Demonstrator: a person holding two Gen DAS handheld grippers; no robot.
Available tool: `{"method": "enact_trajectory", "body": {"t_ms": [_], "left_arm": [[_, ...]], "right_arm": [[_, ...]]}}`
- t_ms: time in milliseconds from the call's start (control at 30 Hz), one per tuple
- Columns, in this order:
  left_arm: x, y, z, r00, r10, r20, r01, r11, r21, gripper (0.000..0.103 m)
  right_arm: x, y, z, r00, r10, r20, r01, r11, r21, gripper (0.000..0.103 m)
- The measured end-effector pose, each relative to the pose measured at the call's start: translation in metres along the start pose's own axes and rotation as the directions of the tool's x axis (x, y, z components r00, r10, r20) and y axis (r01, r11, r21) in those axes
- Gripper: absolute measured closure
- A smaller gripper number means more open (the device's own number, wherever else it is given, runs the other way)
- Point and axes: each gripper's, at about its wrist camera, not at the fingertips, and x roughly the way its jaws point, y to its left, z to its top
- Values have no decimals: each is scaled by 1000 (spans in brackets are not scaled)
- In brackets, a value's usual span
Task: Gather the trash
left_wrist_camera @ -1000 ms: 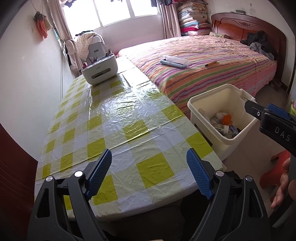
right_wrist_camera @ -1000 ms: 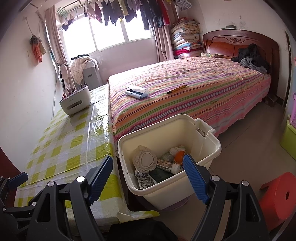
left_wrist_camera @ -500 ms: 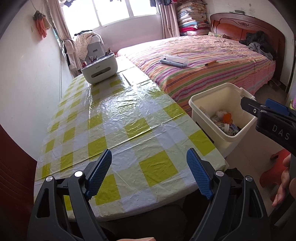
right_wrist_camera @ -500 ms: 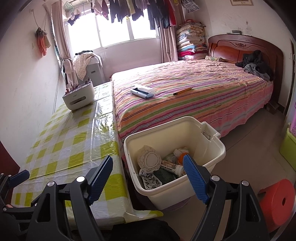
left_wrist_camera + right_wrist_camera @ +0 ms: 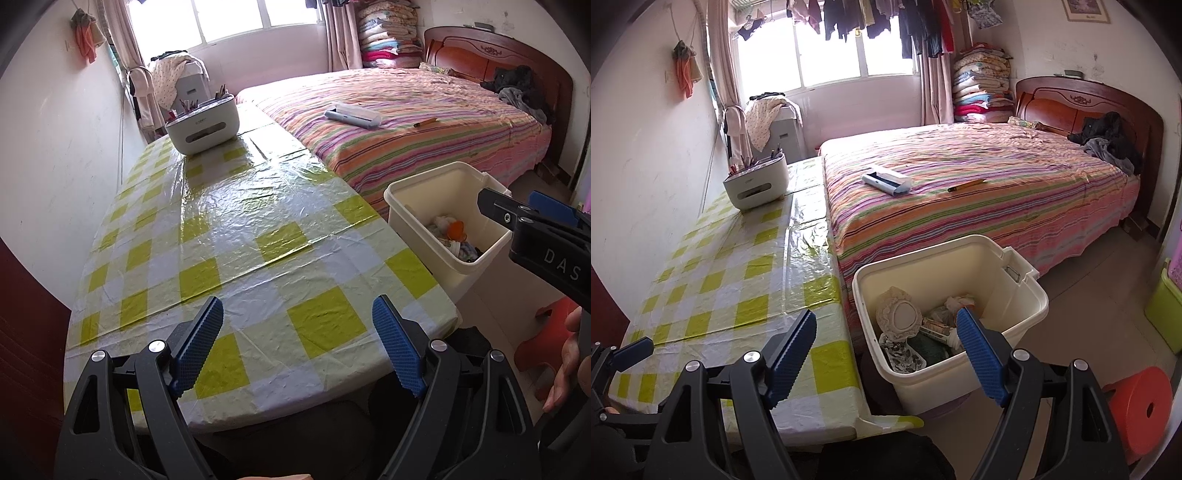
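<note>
bin: cream plastic trash bin (image 5: 1015,291) sits upright on the floor, mouth facing up, squeezed in the corner between the worktop's edge and the foot of the bed. Its longer side runs away from the camera toward the bed, latch end farthest away.
trash: already a pile at the bottom of the bin (image 5: 923,325). A round lacy whitish thing leans on the near-left wall, with some tubes, a dark rag and an orange bit next to it. Can't really tell what half of it is.
left gripper: left gripper (image 5: 297,347) hangs over the near end of the worktop, blue ribbed fingers (image 5: 199,345) spread wide, nothing between them.
right gripper: right gripper (image 5: 886,356) hangs above the gap between worktop and bin, fingers apart too, holding nothing. The right-side finger overlaps the bin's near rim in view.
worktop: long worktop with a shiny yellow-and-white checked plastic cover (image 5: 236,236), running along the wall.
other stuff: white rounded organizer box with pens (image 5: 203,123) at the worktop's far end. Striped bed (image 5: 979,192) with a pale blue flat case (image 5: 886,181) and a pencil (image 5: 966,185) on it. Orange round stool (image 5: 1137,410) on the floor right of the bin.
</note>
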Motion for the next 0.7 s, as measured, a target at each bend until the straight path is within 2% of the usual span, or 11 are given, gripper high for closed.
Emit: {"method": "enact_trajectory", "body": {"t_ms": [333, 700], "left_arm": [[3, 0, -1, 1000, 3, -17, -3, 1000, -3, 21], [6, -14, 0, 1000, 1, -29, 0, 999, 35, 21]], "right_arm": [[4, 3, 0, 1000, 1, -7, -1, 1000, -6, 27], [9, -13, -5, 1000, -9, -23, 10, 1000, 24, 27]]}}
